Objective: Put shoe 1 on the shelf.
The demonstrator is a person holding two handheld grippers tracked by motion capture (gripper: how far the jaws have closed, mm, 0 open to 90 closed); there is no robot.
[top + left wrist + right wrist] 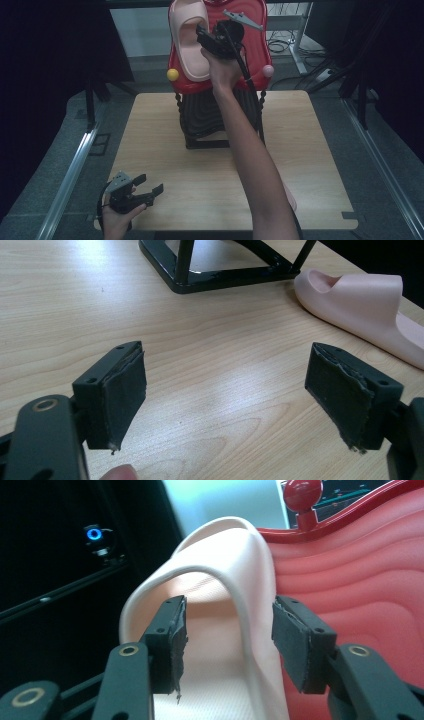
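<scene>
Light wooden table [160,150] bearing black rack base [205,142] and pink slipper [360,305].

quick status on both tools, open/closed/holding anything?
Left tool: open, nothing between the jaws, low over the table.
Right tool: open, jaws astride the edge of the pink slipper on the red rack, pads not pressing.

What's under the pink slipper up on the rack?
The pink slipper rests on the red wavy rack top, which sits on a black frame. The surface directly beneath the slipper is covered.
</scene>
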